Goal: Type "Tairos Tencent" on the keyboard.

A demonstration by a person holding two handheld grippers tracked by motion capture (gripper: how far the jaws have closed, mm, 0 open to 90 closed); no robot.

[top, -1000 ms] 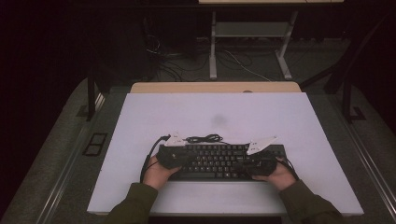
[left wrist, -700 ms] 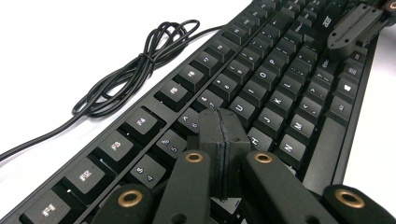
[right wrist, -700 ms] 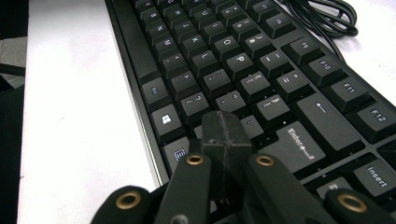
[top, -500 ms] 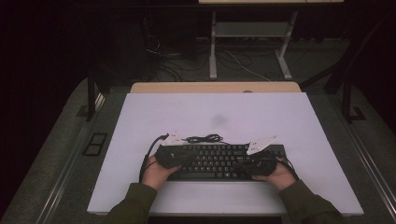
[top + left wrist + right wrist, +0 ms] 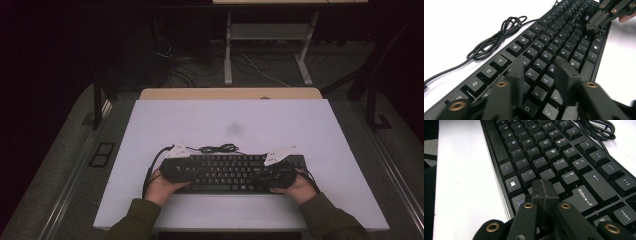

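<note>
keyboard (image 5: 235,172) lies flat near the front edge of the white table (image 5: 320,125), its coiled cable (image 5: 218,148) just behind it. left gripper (image 5: 540,71) sits over the left-hand keys, jaws just been opening, apart with nothing between them. right gripper (image 5: 544,191) sits over the right-hand keys near Enter, jaws closed together, holding nothing

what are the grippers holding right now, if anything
Nothing is held. The left gripper has its jaws apart, just opened, above the keyboard; the right gripper has its jaws shut together, empty, over the keys.
</note>
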